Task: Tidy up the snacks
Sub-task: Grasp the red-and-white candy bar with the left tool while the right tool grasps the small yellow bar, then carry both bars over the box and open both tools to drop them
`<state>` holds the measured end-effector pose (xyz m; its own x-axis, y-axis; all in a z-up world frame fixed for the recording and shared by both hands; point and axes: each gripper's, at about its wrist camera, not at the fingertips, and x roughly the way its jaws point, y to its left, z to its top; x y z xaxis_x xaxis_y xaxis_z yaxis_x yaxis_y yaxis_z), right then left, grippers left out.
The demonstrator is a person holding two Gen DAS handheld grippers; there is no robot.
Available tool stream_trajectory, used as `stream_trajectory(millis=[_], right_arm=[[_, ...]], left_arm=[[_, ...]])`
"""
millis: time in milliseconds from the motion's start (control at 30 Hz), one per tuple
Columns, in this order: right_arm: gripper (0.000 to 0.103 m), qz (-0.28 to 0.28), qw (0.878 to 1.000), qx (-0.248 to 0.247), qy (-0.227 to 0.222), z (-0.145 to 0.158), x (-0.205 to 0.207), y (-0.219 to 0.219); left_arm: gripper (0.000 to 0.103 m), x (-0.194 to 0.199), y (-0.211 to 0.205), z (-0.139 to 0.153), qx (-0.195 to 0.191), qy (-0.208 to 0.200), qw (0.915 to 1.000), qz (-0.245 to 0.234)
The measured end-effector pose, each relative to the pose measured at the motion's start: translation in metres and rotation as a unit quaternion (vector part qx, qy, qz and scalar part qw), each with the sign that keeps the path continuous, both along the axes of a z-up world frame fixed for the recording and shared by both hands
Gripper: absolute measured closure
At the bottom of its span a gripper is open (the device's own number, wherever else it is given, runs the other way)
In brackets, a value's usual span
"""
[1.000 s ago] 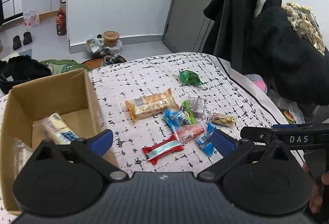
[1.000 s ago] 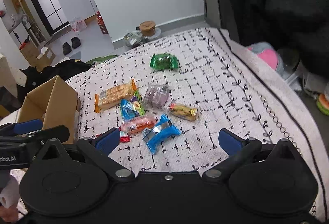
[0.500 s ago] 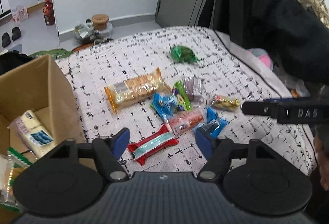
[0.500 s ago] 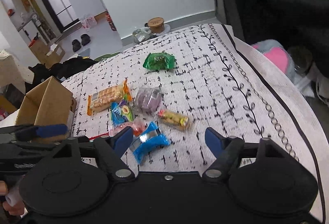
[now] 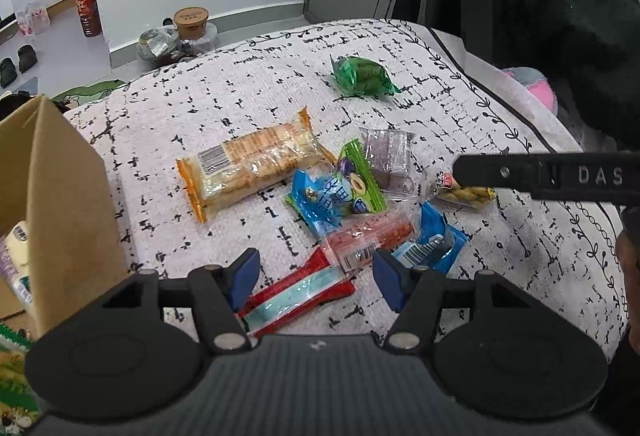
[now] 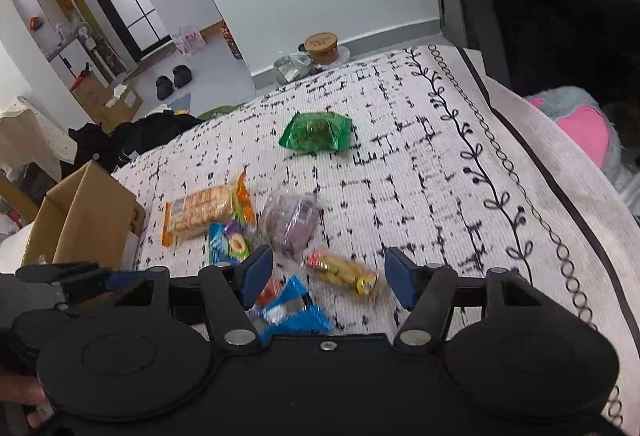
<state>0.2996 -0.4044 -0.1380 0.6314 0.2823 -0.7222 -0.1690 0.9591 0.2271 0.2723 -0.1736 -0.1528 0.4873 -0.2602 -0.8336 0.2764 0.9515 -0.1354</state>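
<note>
Several snack packets lie in a pile on the patterned cloth point(image 5: 192, 95). My left gripper point(image 5: 316, 272) hovers low over the red packet point(image 5: 296, 292) and the pink sausage stick point(image 5: 368, 240); its jaws are closing with both between them, pads not touching. My right gripper point(image 6: 328, 270) is closing around the yellow nut packet point(image 6: 342, 272), pads still apart from it. Beside them lie an orange cracker packet point(image 5: 252, 163), a blue wafer packet point(image 5: 432, 244), a purple packet point(image 6: 292, 224) and, farther off, a green packet point(image 6: 316, 133). The cardboard box point(image 5: 60, 195) stands at the left.
The box holds a few packets point(image 5: 16, 260). Dark coats point(image 5: 540, 15) hang past the right edge, above a pink plush toy point(image 6: 580, 123). Beyond the far edge, a cup point(image 5: 192, 21) and bags sit on the floor.
Both grippers have come forward and down toward the snack pile. Their jaws have narrowed from wide open to about half.
</note>
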Motion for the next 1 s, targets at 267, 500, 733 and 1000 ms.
stream_trajectory(millis=[267, 500, 733, 1000], right_arm=[[0.048, 0.009, 1.000, 0.006, 0.024, -0.018, 0.008, 0.004], [0.060, 0.014, 0.999, -0.018, 0.033, -0.022, -0.003, 0.002], [0.083, 0.009, 0.997, -0.061, 0.040, -0.027, -0.019, 0.005], [0.084, -0.011, 0.998, -0.047, 0.051, -0.022, -0.039, 0.012]], left_arm=[[0.041, 0.000, 0.001, -0.010, -0.001, 0.028, 0.9996, -0.002], [0.043, -0.010, 0.000, -0.013, 0.003, 0.037, 0.9993, -0.007], [0.084, -0.015, 0.000, -0.014, 0.024, 0.031, 0.9992, 0.001], [0.084, -0.028, -0.001, -0.008, 0.004, 0.037, 0.9993, -0.002]])
